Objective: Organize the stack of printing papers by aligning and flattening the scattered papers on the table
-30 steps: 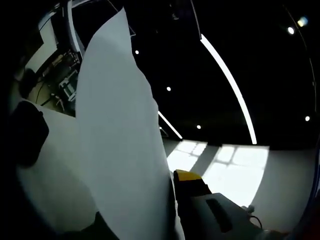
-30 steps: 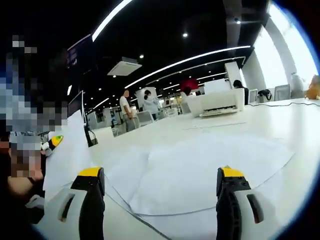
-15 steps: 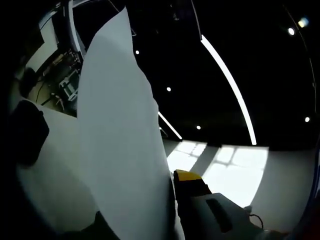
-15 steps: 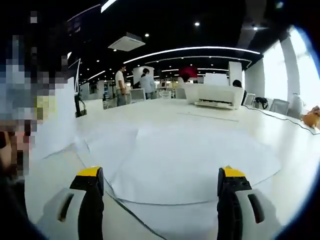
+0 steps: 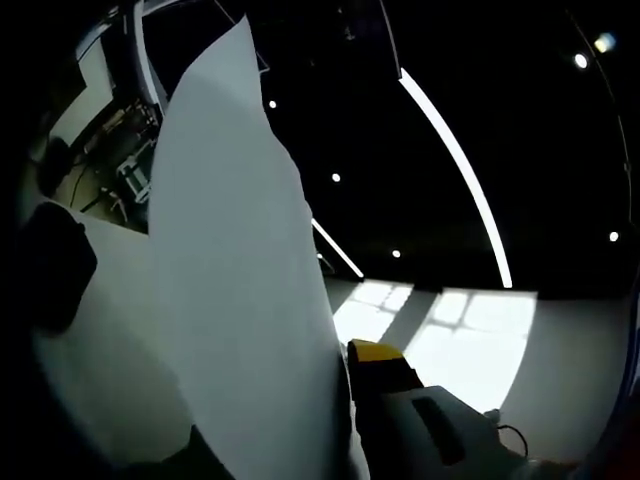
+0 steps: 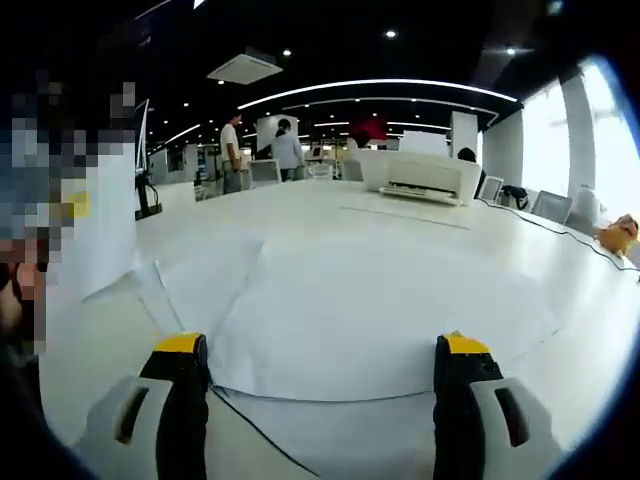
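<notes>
in the left gripper view, the left gripper (image 5: 345, 420) is tipped upward toward a dark ceiling crossed by long light strips (image 5: 455, 165) and dotted with small spot lamps. a single white sheet of paper (image 5: 235, 300) stands up from between its jaws and rises almost to the top of the view, curving a little — the yellow-tipped jaw on the right presses right against the sheet's edge, and the other jaw is hidden behind the paper, so the gripper is closed on that sheet.

in the right gripper view, the right gripper (image 6: 320, 375) looks low across a broad white table (image 6: 330, 215). its two yellow-tipped jaws stand wide apart with nothing between them. just ahead of the jaws lie the scattered papers (image 6: 330, 320), several white sheets overlapping at different angles, flat on the tabletop, with one corner edge running under the left jaw. at the left of this view the held sheet (image 6: 98, 235) stands upright above the table. farther back on the table sits a white printer (image 6: 425, 178), and beyond it two people (image 6: 262, 152) stand in the room. a small orange toy (image 6: 615, 236) rests at the far right edge of the table.
</notes>
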`<state>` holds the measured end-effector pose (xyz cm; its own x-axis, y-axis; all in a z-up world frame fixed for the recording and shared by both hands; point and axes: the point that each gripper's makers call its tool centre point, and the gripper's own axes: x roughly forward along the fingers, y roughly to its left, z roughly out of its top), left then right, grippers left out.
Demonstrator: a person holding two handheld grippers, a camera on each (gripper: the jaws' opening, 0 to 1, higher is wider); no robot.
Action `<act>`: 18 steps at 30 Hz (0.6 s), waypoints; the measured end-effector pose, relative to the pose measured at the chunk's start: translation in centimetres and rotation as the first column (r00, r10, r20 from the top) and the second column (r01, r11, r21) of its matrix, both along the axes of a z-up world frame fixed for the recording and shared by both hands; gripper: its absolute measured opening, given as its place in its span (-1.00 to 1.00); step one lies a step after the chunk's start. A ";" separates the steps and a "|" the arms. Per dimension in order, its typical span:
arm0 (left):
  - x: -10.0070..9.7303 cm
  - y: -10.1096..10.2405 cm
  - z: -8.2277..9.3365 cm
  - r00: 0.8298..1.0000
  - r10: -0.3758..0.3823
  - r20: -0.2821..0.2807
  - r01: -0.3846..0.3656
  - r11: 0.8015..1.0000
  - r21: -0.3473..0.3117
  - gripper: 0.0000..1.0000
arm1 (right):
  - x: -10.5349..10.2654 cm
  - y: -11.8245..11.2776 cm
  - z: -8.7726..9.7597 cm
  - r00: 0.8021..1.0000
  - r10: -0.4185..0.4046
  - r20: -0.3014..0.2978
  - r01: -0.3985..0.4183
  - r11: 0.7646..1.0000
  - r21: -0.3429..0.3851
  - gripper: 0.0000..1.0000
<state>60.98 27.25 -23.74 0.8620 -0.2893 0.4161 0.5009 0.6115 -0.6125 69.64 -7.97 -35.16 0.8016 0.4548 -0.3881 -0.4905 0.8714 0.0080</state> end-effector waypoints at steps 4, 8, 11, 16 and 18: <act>0.0 -0.1 0.0 1.000 0.000 0.001 0.000 1.000 0.002 -0.83 | 0.2 -0.2 -0.1 1.000 -0.002 0.000 0.002 1.000 0.002 0.73; -0.1 -0.1 0.0 1.000 0.001 0.001 -0.001 1.000 0.002 -0.83 | 0.3 -0.4 -0.2 1.000 -0.008 0.001 0.008 1.000 0.003 0.68; -0.1 -0.1 0.0 1.000 0.001 0.001 -0.001 1.000 0.003 -0.83 | 0.4 -0.4 -0.2 1.000 -0.009 0.002 0.009 1.000 0.004 0.67; -0.1 -0.1 0.0 1.000 0.001 0.001 -0.001 1.000 0.003 -0.83 | 0.5 -0.7 -0.2 1.000 -0.019 0.003 0.019 1.000 0.005 0.56; 0.0 0.0 0.0 1.000 0.001 0.000 -0.001 1.000 0.001 -0.83 | 0.8 -1.6 -0.1 0.998 -0.056 0.007 0.056 0.998 0.012 0.31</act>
